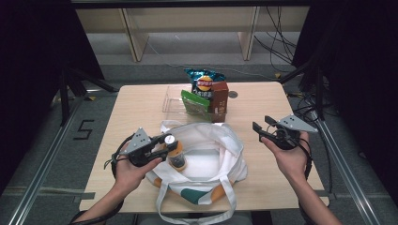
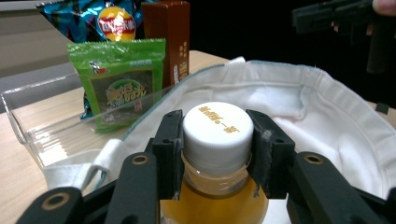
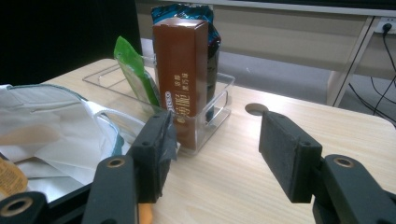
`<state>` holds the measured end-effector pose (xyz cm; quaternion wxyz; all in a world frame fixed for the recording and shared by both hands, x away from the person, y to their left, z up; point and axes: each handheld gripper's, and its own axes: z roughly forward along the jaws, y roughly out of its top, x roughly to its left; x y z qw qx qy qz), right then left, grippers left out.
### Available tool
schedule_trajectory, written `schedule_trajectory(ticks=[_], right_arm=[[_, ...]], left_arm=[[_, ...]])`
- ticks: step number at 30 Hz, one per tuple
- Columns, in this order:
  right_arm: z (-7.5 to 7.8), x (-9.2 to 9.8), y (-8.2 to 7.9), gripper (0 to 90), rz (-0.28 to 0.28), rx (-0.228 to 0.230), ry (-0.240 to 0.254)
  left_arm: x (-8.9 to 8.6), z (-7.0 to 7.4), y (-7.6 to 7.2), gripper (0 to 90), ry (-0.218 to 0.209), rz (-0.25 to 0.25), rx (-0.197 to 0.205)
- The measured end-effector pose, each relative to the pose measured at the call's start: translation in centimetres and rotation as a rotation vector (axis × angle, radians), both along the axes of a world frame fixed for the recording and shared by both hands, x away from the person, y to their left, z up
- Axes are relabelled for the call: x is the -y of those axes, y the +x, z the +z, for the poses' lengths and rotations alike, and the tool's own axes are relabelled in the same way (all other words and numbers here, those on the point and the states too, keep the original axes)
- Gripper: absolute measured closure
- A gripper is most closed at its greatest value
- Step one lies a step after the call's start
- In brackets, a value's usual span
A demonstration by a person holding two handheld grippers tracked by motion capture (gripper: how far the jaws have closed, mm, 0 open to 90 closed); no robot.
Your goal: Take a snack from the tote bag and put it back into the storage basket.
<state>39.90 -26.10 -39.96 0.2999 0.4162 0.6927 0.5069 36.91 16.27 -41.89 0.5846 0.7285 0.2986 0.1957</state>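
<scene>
An orange drink bottle (image 1: 177, 158) with a white cap (image 2: 217, 133) stands upright inside the open white tote bag (image 1: 220, 140) at the table's front middle. My left gripper (image 1: 168, 143) is shut on it, with a pad against each side of the cap (image 2: 217, 149). To the right of the bag, my right gripper (image 1: 260, 125) is held open above the bare table with nothing between its fingers (image 3: 215, 144). It faces a brown carton (image 3: 182, 70).
A clear tray (image 1: 171, 101) behind the bag holds a green snack packet (image 1: 195, 101), a blue chip bag (image 1: 203, 80) and the brown carton (image 1: 219, 98). The tote's straps hang over the front edge of the table (image 1: 136, 103). A round hole (image 3: 256, 109) sits in the tabletop near the tray.
</scene>
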Motion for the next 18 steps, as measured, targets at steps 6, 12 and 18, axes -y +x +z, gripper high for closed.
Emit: schedule_trajectory(ticks=[6,12,18], right_arm=[[-0.1,-0.2,0.1,45.0,0.012,-0.004,0.016],[0.0,0.1,0.0,45.0,0.000,-0.004,0.000],[0.0,0.0,0.0,45.0,-0.009,-0.010,0.019]], left_arm=[[0.1,0.9,-0.1,58.5,-0.012,-0.008,0.008],[0.2,1.9,-0.3,58.6,-0.009,-0.009,0.018],[0.4,2.7,-0.5,58.6,-0.013,-0.014,0.035]])
